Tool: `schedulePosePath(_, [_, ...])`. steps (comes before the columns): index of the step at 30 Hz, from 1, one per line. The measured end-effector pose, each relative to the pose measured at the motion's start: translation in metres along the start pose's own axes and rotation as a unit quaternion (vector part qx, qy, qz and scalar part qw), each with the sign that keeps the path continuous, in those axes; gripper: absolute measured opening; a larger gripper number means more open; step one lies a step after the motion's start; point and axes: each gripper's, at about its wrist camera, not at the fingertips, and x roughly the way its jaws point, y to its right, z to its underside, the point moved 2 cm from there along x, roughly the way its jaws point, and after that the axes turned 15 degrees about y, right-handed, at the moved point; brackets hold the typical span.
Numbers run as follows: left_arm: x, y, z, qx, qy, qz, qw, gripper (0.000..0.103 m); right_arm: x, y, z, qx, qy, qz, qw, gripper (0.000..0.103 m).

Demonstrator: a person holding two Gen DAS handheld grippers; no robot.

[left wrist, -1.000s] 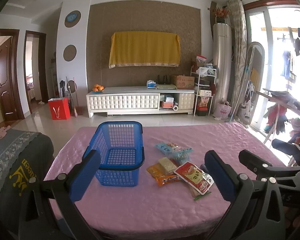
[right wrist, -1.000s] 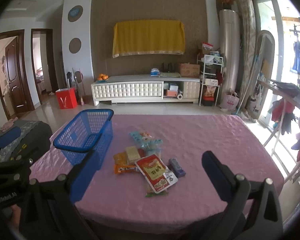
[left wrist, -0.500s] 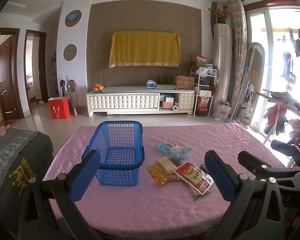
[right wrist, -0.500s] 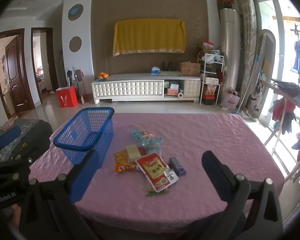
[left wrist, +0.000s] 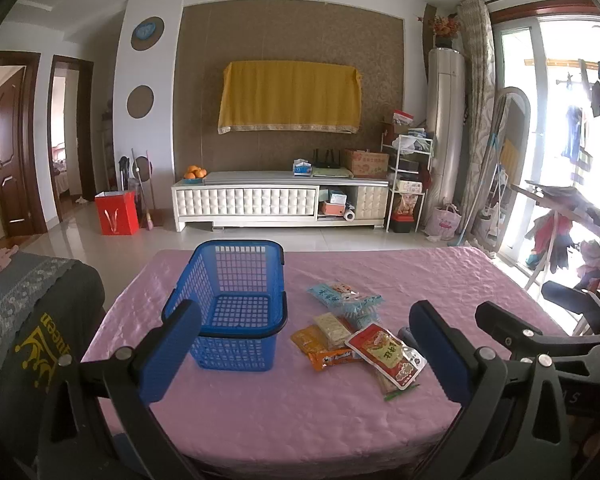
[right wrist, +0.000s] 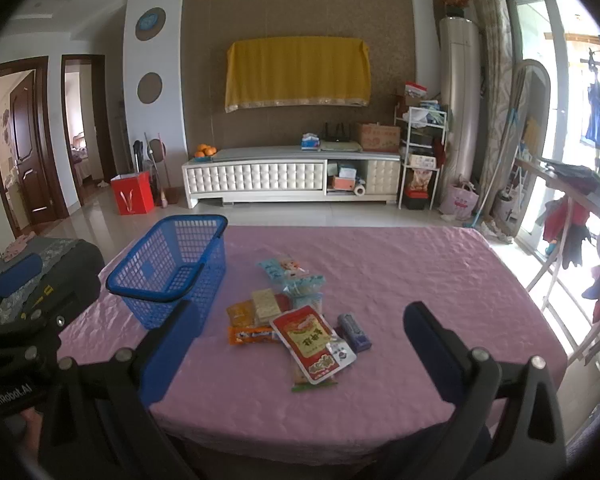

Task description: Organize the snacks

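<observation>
Left wrist view: the left gripper (left wrist: 306, 344) is held above the near edge of a table covered in pink quilted cloth (left wrist: 440, 280), its blue-padded jaws spread wide and holding nothing. An empty blue plastic mesh basket (left wrist: 236, 304) stands on the cloth, left of centre. Just to its right lies a loose cluster of snack packets: a pale blue packet (left wrist: 340, 296) farthest away, a cream-coloured cracker pack (left wrist: 334, 326), an orange sachet (left wrist: 308, 340), an orange stick-shaped bar (left wrist: 336, 357), and a red-and-white pouch (left wrist: 386, 354) nearest the camera. The right gripper's black frame shows at the right edge.

Right wrist view: the right gripper (right wrist: 300, 344) also hangs over the near table edge, jaws wide apart and empty. A small dark blue wrapped bar (right wrist: 354, 330) lies touching the red-and-white pouch's right side. The basket sits apart from the cluster, to the left.
</observation>
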Motion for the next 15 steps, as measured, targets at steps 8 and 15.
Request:
schedulePosePath(8, [0.016, 0.005, -0.005, -0.001, -0.011, 0.011, 0.9999, 0.103, 0.012, 0.006, -0.008, 0.001, -0.008, 0.004, 1.0, 0.103])
schedulePosePath(15, [0.066, 0.013, 0.001, -0.014, -0.068, 0.025, 0.9973, 0.103, 0.045, 0.032, -0.012, 0.03, -0.041, -0.021, 0.998, 0.103])
